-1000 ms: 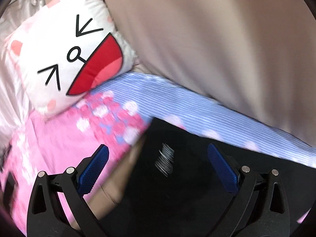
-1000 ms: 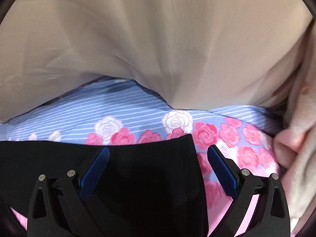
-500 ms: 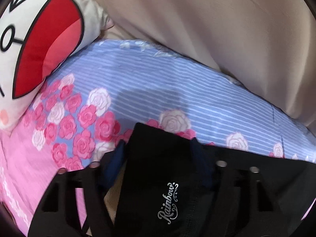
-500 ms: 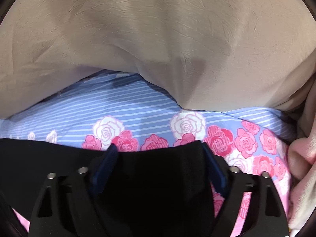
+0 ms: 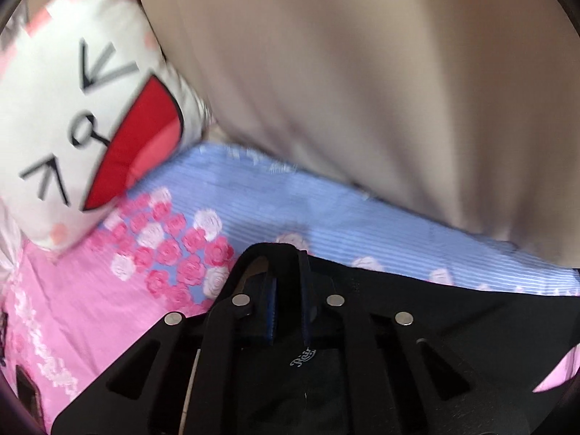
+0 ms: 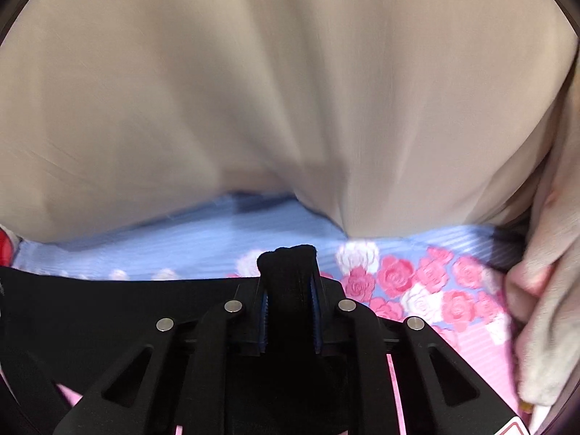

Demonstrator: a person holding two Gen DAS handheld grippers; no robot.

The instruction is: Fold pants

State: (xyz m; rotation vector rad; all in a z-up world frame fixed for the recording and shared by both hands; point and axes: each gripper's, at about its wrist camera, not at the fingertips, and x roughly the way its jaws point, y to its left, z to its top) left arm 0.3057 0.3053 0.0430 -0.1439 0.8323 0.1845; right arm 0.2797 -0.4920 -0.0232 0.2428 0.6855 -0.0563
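Note:
The black pants (image 5: 453,311) lie on a bed with a rose-patterned sheet. My left gripper (image 5: 288,297) is shut on the pants' left corner, with a bunch of black fabric pinched between its blue pads. A small silver logo (image 5: 302,357) shows on the fabric below. My right gripper (image 6: 290,297) is shut on the pants (image 6: 108,308) at their right corner, and a tuft of black cloth (image 6: 288,257) sticks up past the fingertips. The fabric edge runs taut between both grippers.
A beige duvet (image 5: 362,90) (image 6: 272,90) is heaped along the far side. A white cartoon-face pillow (image 5: 83,127) lies far left. The blue and pink rose sheet (image 5: 253,195) (image 6: 417,282) shows between. A pale cloth (image 6: 543,308) lies at right.
Both grippers went from wide open over the pants' corners to shut on the black fabric. The left view swung back, so the pillow shows more fully.

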